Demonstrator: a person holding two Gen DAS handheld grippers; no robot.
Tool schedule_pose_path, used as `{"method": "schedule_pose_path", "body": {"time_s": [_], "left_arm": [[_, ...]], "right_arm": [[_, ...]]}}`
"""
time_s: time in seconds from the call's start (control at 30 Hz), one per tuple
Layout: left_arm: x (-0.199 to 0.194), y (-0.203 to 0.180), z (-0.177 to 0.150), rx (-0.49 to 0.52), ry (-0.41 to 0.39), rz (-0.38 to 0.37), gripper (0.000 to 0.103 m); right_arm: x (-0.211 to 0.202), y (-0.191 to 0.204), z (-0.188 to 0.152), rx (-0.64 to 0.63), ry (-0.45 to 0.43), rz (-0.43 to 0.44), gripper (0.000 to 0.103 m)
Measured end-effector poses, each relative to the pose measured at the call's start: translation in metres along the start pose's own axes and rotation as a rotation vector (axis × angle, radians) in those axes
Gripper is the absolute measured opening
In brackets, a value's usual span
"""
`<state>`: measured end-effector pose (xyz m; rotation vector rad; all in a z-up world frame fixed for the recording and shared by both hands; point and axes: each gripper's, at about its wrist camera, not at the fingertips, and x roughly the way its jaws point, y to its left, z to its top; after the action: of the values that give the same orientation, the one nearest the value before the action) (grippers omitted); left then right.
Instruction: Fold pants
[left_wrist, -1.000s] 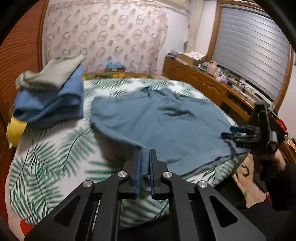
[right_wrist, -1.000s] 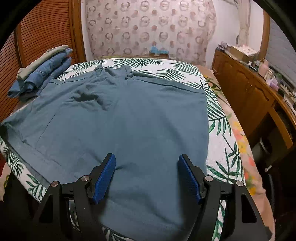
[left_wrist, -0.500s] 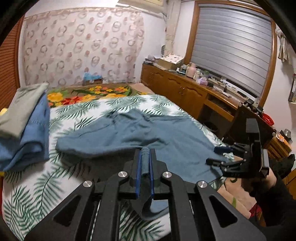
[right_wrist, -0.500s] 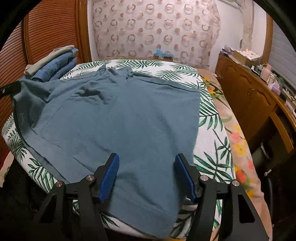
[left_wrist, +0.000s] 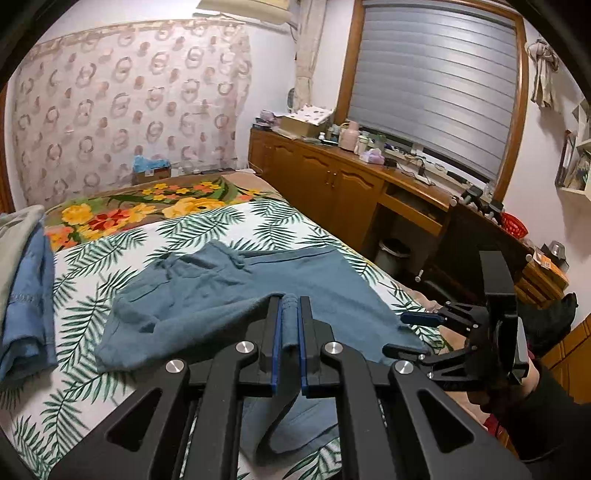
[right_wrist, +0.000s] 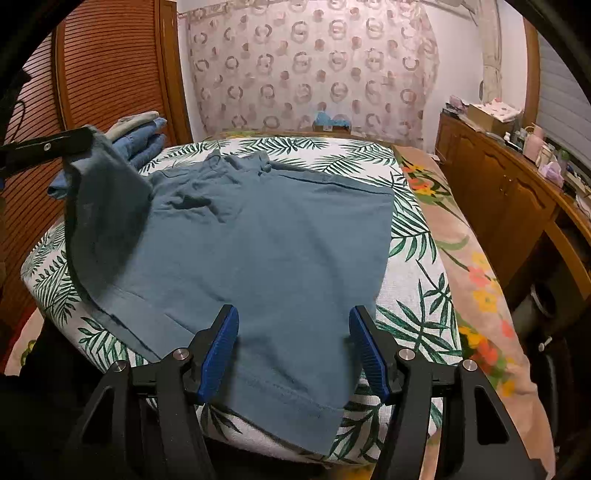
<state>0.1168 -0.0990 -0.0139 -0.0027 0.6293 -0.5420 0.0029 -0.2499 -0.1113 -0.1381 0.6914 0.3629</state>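
The blue-grey pants (right_wrist: 266, 236) lie spread across the centre of the palm-print bed (right_wrist: 413, 236), one leg lifted at frame left. The left gripper (left_wrist: 290, 332) is clamped on that leg's fabric. The right gripper (right_wrist: 293, 350) hovers with jaws wide apart over the near hem. Folded clothes (right_wrist: 142, 136) sit upper left.

teal-blue pants (right_wrist: 258, 236) — white bedsheet (right_wrist: 417, 295) with green palm leaves.

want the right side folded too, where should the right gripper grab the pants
The hem corner of the flat leg of the pants, coming from the bed's near edge: that hem overhangs it just below the open right gripper, while the left gripper holds the other leg lifted.
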Motion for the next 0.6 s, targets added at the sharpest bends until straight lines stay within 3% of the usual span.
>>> {"method": "schedule_pose_path", "body": {"time_s": [0.37, 0.6], "left_arm": [[0.027, -0.030, 0.014, 0.054, 0.042, -0.049, 0.009], [0.040, -0.033, 0.004, 0.059, 0.086, -0.032, 0.009]], "right_arm": [[-0.019, -0.020, 0.000, 0.046, -0.045, -0.009, 0.062], [-0.016, -0.016, -0.002, 0.036, -0.056, -0.004, 0.062]]}}
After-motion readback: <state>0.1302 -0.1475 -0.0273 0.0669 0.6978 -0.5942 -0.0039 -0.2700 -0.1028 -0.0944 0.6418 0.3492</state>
